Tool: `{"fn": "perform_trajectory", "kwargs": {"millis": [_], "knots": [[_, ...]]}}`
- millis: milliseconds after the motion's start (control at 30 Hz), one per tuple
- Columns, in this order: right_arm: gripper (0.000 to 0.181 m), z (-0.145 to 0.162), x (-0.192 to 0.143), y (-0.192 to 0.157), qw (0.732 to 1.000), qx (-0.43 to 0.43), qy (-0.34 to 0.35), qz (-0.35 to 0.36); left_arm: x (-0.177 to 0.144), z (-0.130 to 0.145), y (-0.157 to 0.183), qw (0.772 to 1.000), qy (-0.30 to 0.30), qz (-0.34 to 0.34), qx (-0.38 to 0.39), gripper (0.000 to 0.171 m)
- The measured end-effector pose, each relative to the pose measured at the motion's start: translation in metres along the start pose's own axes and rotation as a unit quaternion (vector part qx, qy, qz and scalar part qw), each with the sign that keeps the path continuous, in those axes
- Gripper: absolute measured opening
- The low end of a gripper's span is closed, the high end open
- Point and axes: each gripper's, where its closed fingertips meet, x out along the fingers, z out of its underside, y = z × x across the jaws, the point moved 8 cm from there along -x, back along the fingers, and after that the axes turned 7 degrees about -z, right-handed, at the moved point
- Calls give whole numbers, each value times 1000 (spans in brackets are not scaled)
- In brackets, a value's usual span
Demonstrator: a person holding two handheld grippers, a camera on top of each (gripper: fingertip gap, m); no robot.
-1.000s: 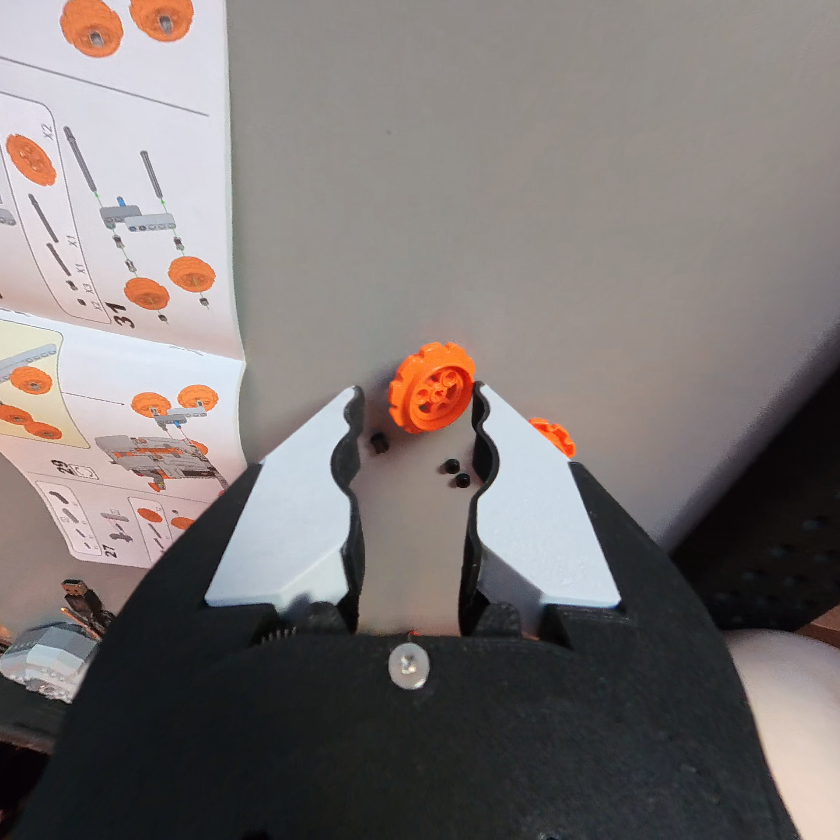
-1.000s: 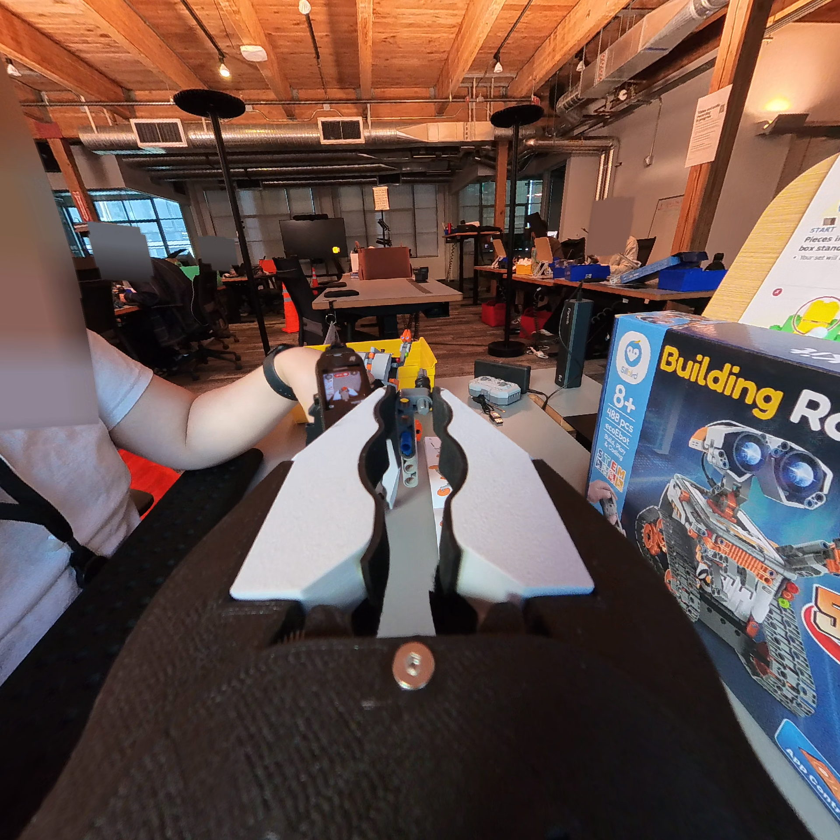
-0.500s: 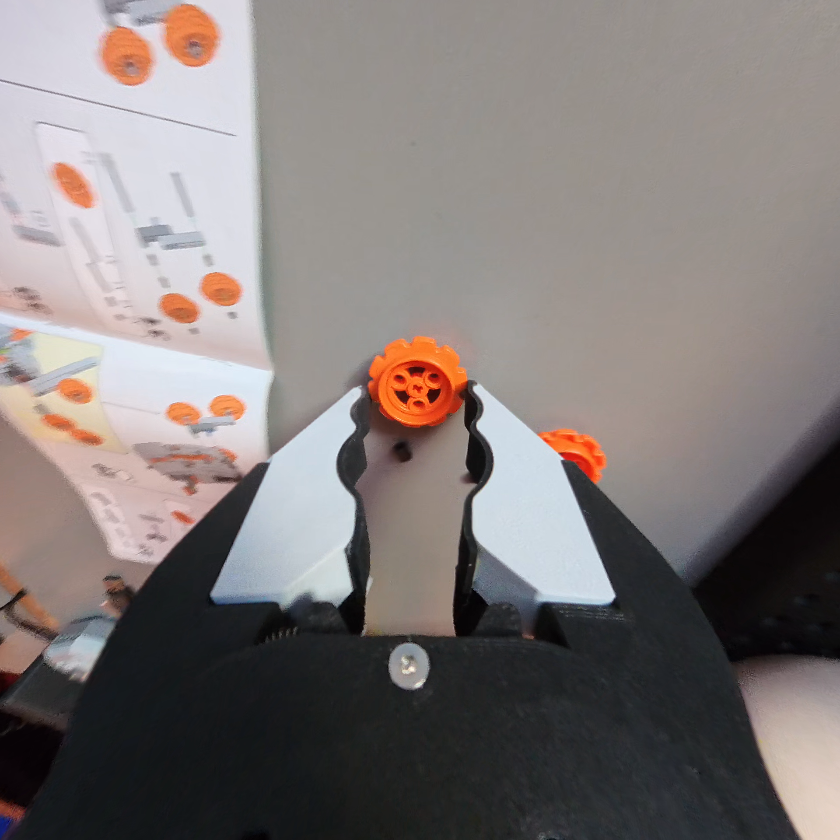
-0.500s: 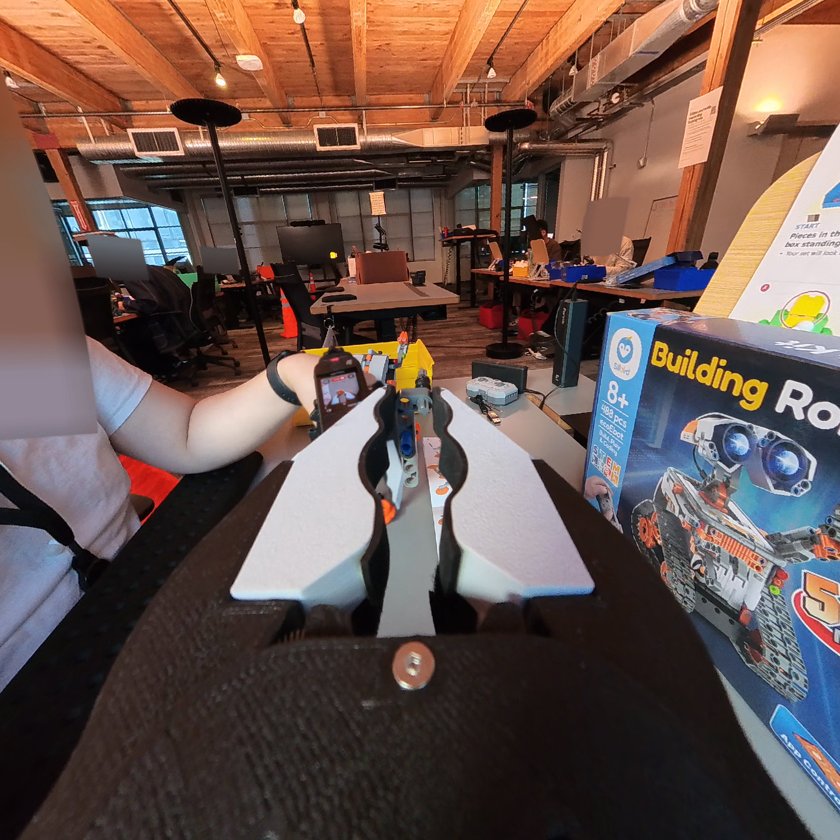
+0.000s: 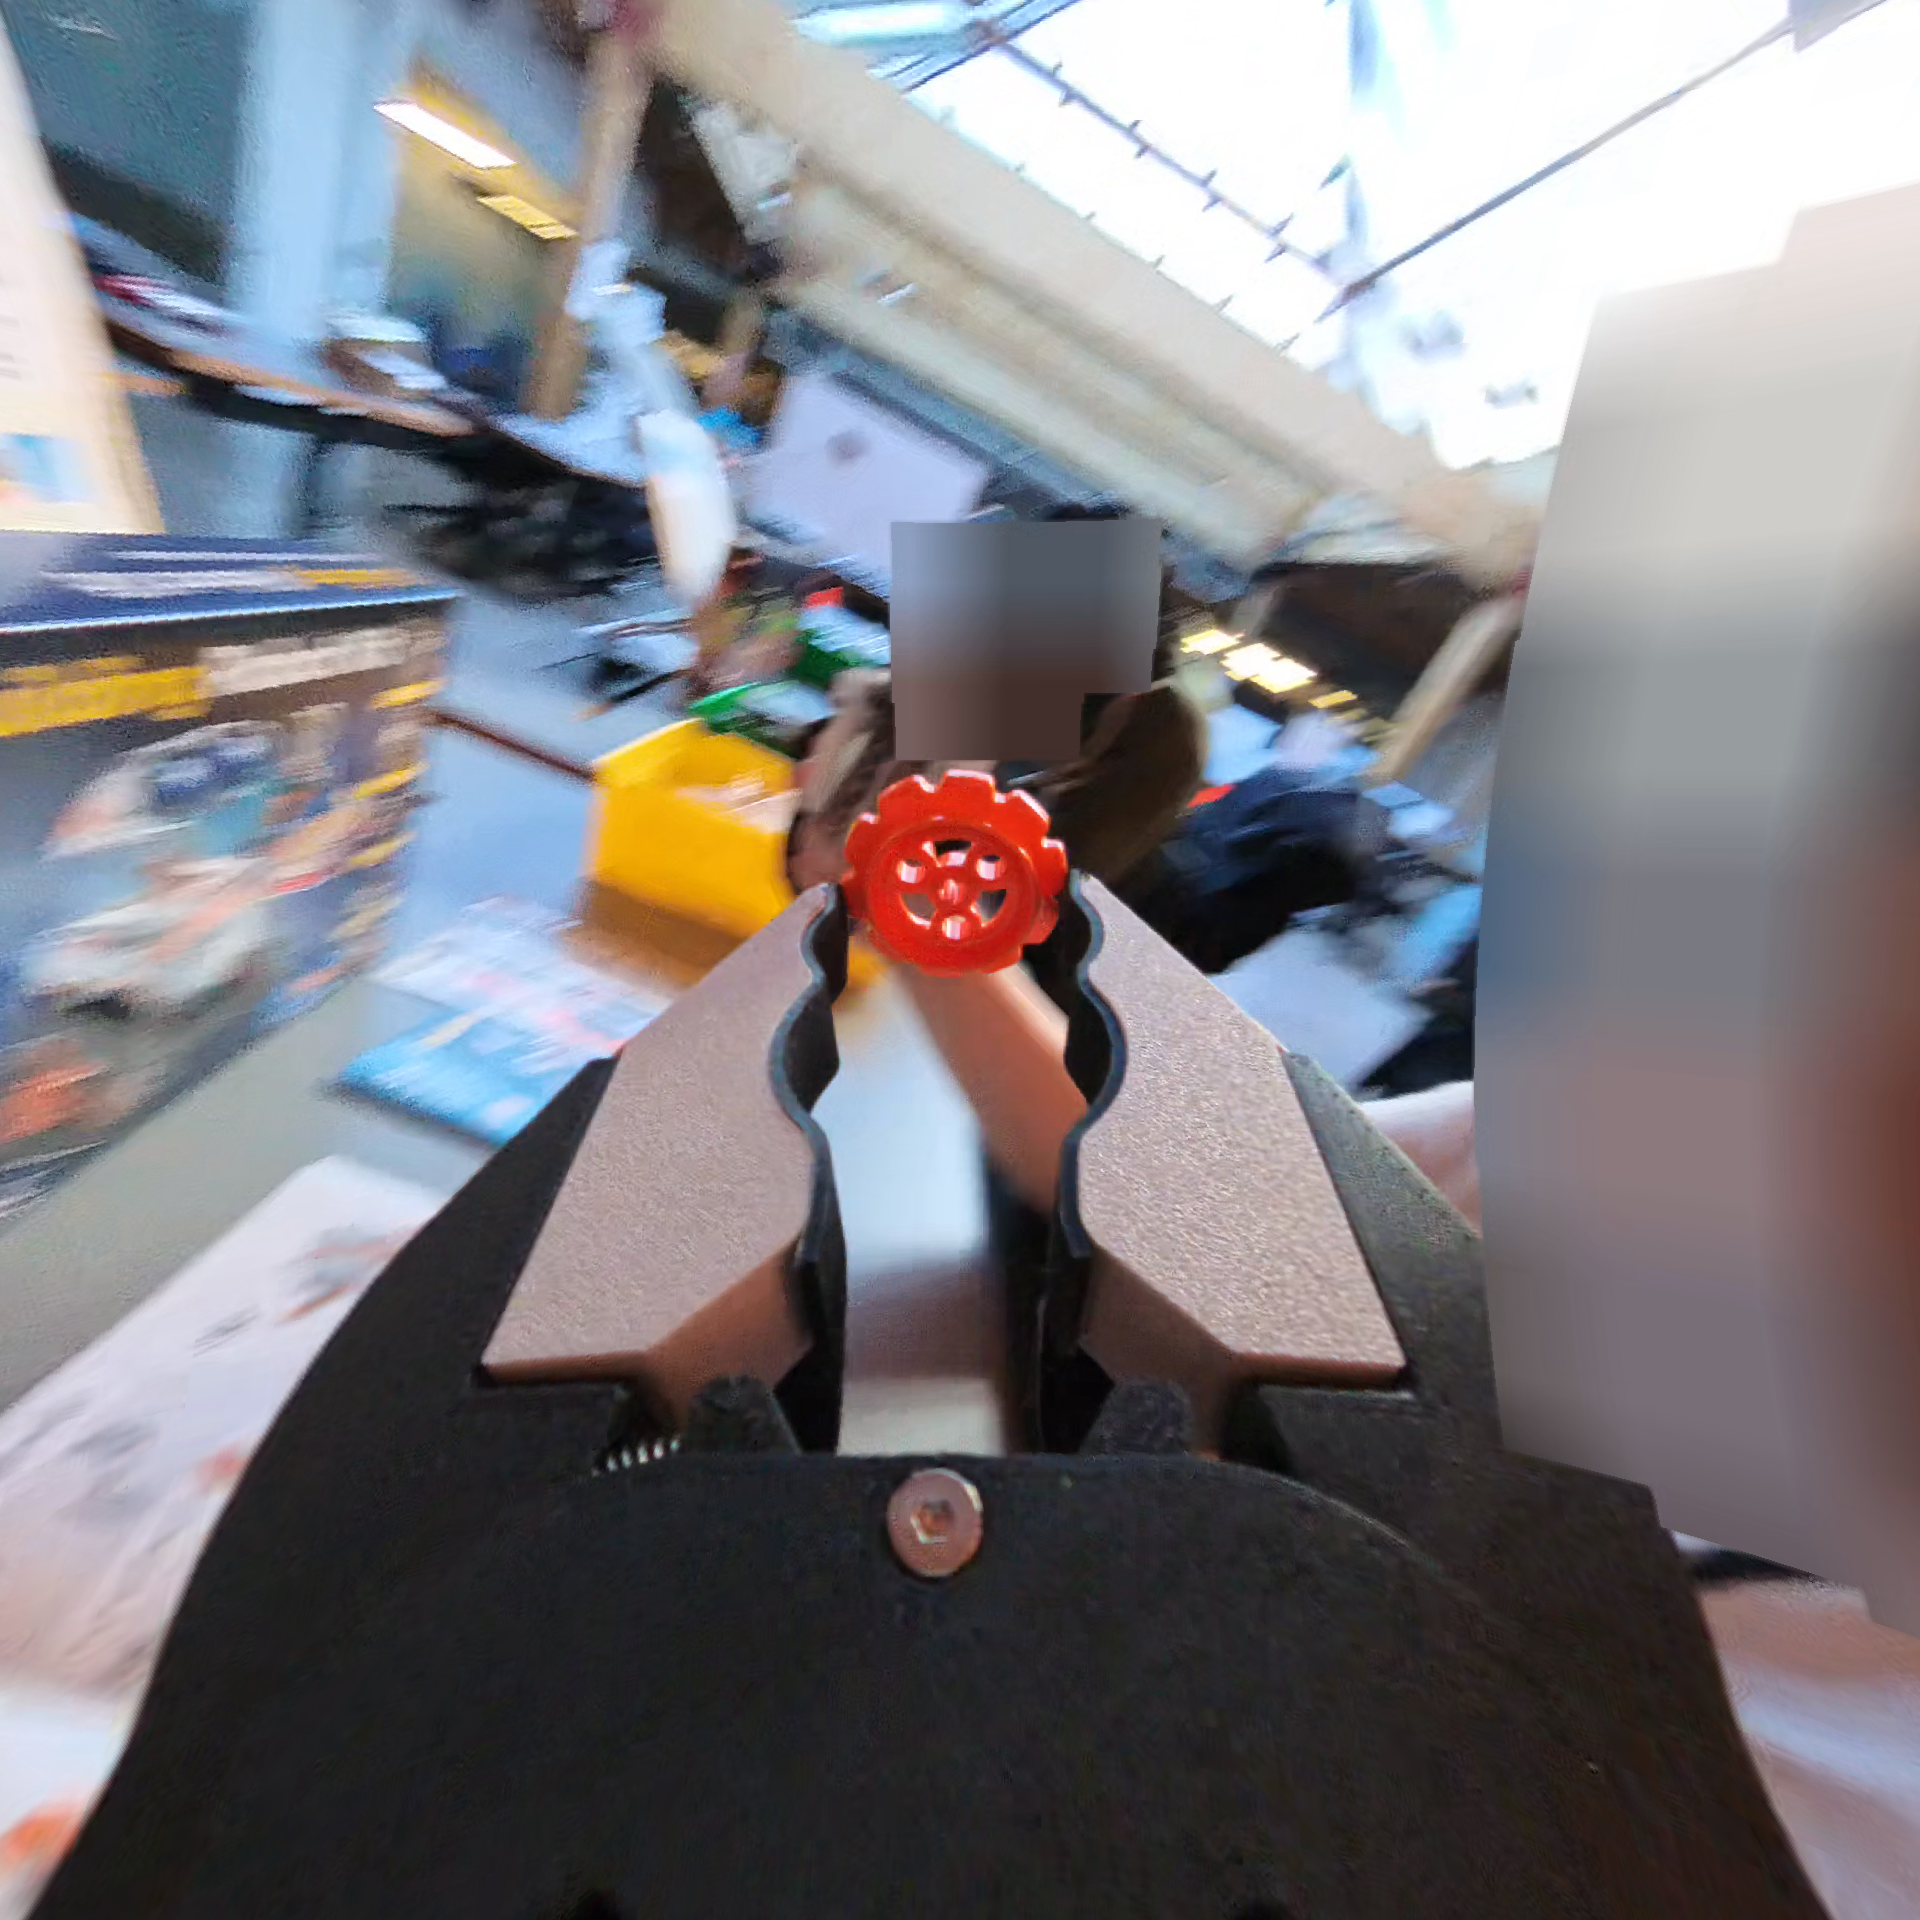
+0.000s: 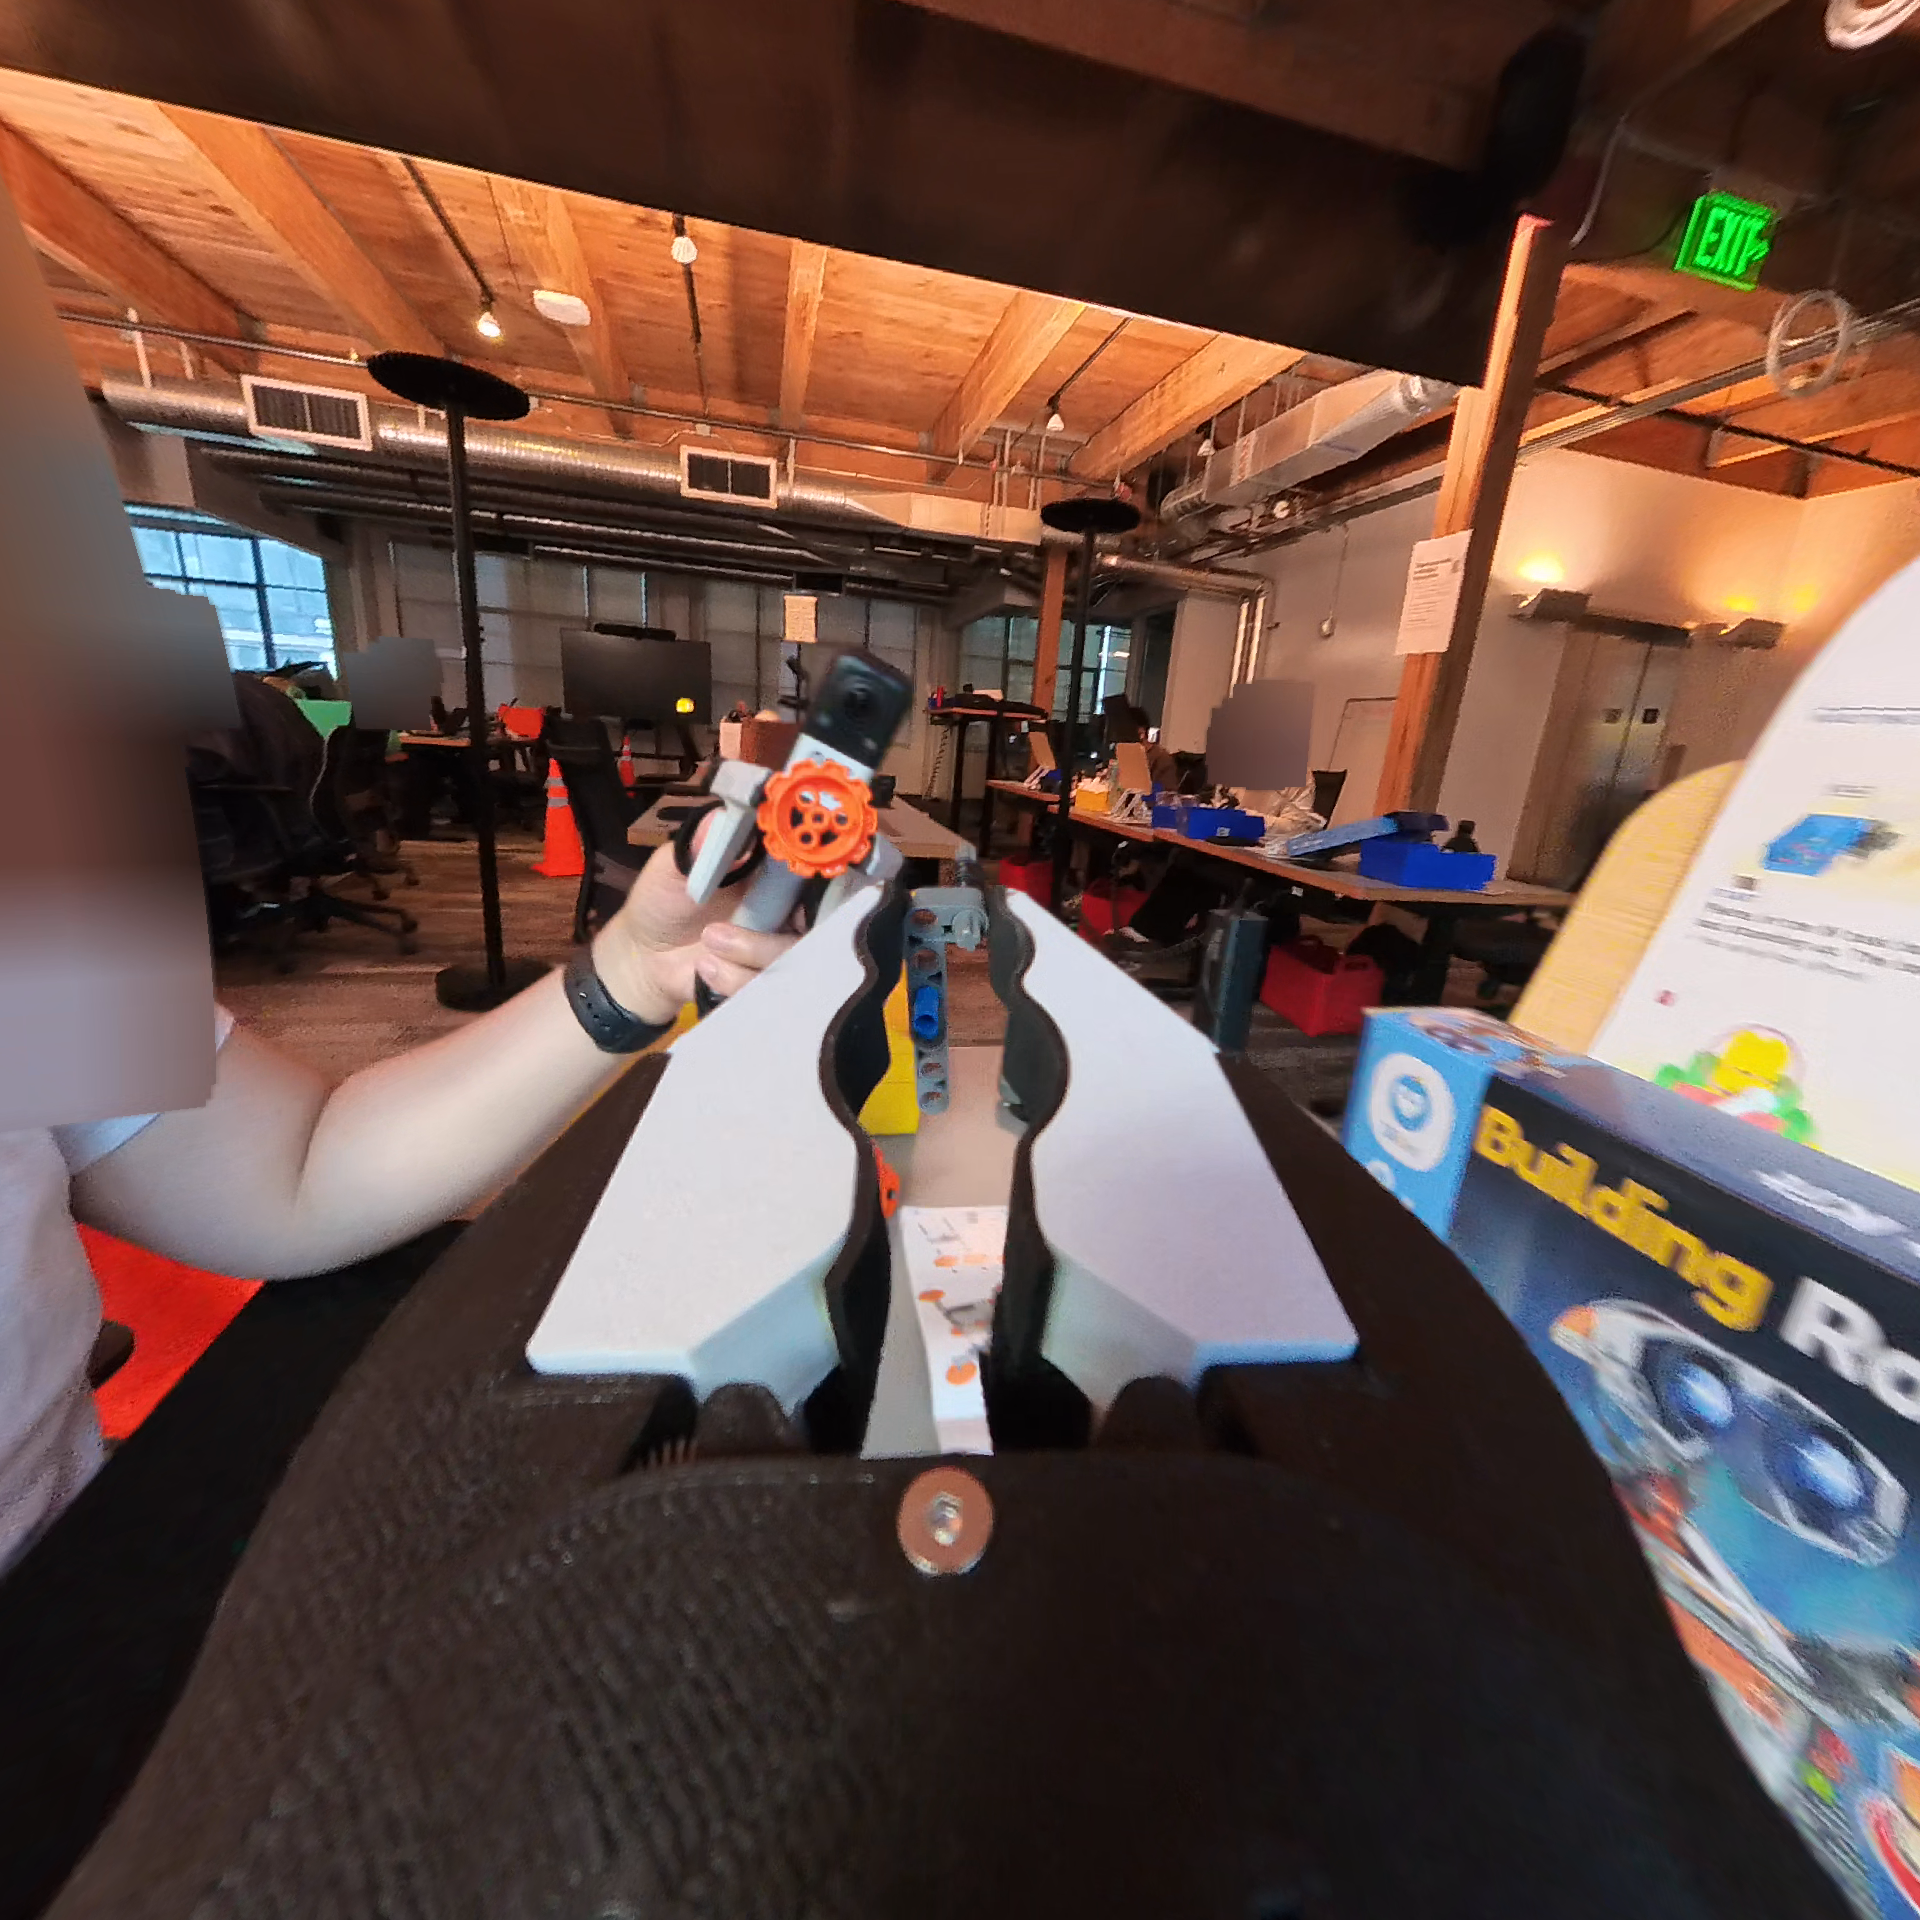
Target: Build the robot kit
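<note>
An orange toothed wheel (image 5: 954,873) was pinched between the fingertips of the left hand-held gripper (image 5: 951,904), raised well clear of the tabletop with its flat face and ring of holes turned toward that gripper's camera. In the right wrist view the same wheel (image 6: 816,818) showed up and to the left of the right gripper's fingers, clamped in the grey fingers of the left hand-held gripper (image 6: 805,842), which a hand (image 6: 665,935) wearing a dark wristband (image 6: 601,1003) carried in the air.

The right hand-held gripper (image 6: 940,925) was clenched on a grey beam assembly (image 6: 930,997), a holed grey strip with a blue pin partway down and a grey connector at its top; the strip stood roughly upright between the two black pads. The wheel and the beam assembly were near each other but apart.

Below the right gripper's fingers lay an instruction sheet (image 6: 951,1309) printed with small orange drawings, on the grey tabletop (image 6: 961,1132). To the right stood a dark blue toy box (image 6: 1662,1382) showing a robot, with a tall pale card (image 6: 1787,873) behind it. A yellow bin (image 5: 691,821) sat on the tabletop beyond the left gripper, its surroundings smeared by motion blur. Farther off were desks, chairs and a monitor under a wooden beamed ceiling.
</note>
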Motion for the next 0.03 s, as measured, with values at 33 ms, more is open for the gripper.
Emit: {"fn": "perform_trajectory", "kwargs": {"millis": [33], "knots": [[15,-3,12,-7,1000,-3,-7,-4,-2,-1,4,998,12,54,-22,39]]}}
